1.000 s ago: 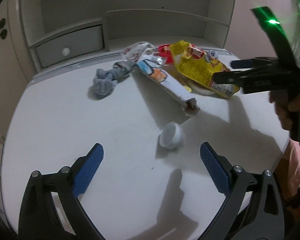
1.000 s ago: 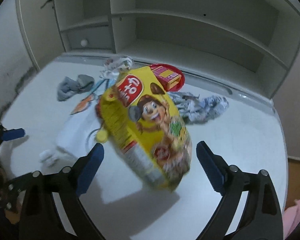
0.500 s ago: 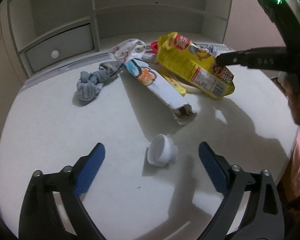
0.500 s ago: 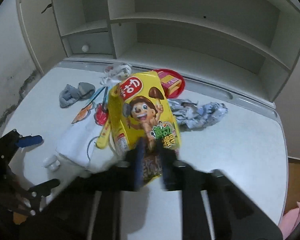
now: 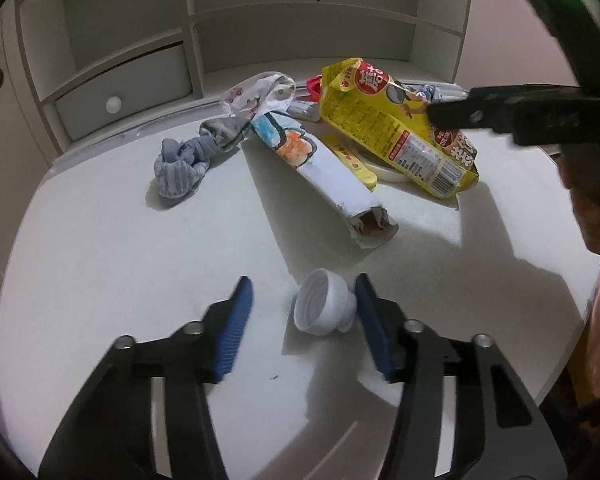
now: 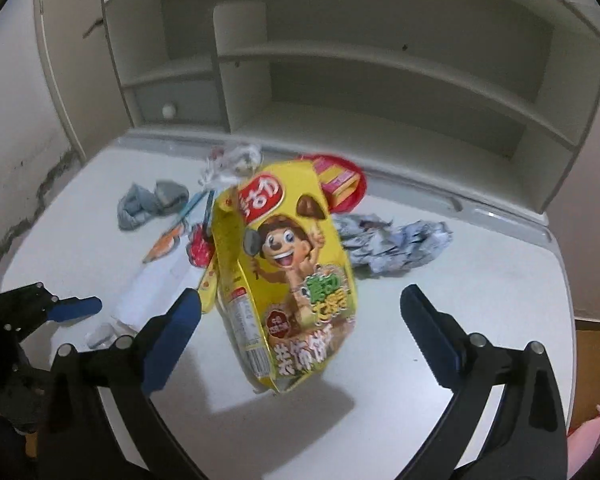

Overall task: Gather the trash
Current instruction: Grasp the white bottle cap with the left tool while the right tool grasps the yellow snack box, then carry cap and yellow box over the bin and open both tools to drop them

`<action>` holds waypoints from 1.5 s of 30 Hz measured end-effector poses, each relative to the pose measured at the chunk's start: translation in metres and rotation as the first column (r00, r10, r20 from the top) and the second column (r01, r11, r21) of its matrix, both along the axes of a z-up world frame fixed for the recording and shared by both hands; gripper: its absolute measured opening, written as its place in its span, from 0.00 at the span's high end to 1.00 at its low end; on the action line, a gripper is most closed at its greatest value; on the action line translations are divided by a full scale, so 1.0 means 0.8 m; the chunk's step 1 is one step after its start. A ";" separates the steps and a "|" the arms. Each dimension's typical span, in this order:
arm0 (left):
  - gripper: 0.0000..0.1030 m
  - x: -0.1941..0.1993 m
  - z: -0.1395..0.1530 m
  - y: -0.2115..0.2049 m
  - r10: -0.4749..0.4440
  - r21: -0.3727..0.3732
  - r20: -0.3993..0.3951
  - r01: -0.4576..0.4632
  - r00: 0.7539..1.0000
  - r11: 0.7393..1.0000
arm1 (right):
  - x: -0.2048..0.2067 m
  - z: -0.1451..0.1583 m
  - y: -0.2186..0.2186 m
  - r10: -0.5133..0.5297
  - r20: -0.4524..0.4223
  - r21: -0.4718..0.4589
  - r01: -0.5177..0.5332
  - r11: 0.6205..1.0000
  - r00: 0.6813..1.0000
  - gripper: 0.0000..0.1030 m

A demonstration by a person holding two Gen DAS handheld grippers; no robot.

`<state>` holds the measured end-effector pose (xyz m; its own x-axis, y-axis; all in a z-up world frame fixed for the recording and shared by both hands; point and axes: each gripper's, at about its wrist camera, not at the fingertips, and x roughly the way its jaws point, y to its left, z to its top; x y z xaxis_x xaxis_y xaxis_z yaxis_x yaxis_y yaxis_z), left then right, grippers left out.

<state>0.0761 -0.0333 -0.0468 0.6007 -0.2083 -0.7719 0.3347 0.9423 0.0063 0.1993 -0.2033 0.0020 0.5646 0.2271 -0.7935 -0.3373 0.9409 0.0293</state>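
Observation:
A small white cap [image 5: 324, 307] lies on the white table [image 5: 112, 264] between the fingers of my left gripper [image 5: 302, 320], which is open; its right pad touches the cap. A yellow snack box [image 6: 288, 276] lies tilted on the trash pile, between the spread fingers of my right gripper [image 6: 298, 320], which is open. The box also shows in the left wrist view [image 5: 392, 136], with the right gripper's finger over its near end. A torn white carton [image 5: 328, 172] lies beside the box.
A grey sock [image 5: 188, 160], a crumpled patterned paper [image 6: 396, 244], a red lid with a small box [image 6: 340, 184] and a printed wrapper [image 5: 256, 92] lie at the back. A white shelf unit with a drawer [image 5: 128, 92] stands behind the table.
My left gripper moved forward around the white cap and narrowed. My right gripper closed on the yellow box half a second ago and is open again now, the box more upright.

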 end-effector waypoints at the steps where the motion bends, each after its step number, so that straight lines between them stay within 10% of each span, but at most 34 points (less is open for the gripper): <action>1: 0.67 0.000 0.001 -0.001 -0.002 -0.003 0.001 0.002 1.000 1.000 | 0.005 -0.006 0.004 0.006 -0.015 -0.014 -0.006 1.000 1.000 0.07; 12: 0.73 -0.005 0.006 0.005 0.034 -0.039 0.015 -0.034 0.999 0.999 | 0.023 -0.023 0.019 0.015 -0.068 -0.012 -0.016 1.000 0.998 0.50; 26: 0.73 -0.030 0.060 -0.073 -0.070 -0.065 0.089 0.076 0.994 0.995 | -0.110 0.059 -0.139 -0.193 0.019 0.191 0.185 0.964 0.981 0.52; 32: 0.73 -0.058 0.076 -0.194 -0.262 -0.101 0.106 0.272 0.959 0.957 | -0.240 0.048 -0.292 -0.482 -0.012 0.131 0.479 0.868 0.876 0.51; 45: 0.74 -0.185 0.029 -0.505 -0.699 -0.141 0.037 0.696 0.714 0.704 | -0.450 -0.119 -0.522 -0.816 -0.296 0.029 0.859 0.511 0.496 0.50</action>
<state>-0.0722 -0.4375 -0.0239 0.2279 -0.6640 -0.7122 0.8956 0.4300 -0.1143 -0.1606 -0.6208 -0.0936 0.3736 -0.1313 -0.9182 0.6445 0.7487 0.1552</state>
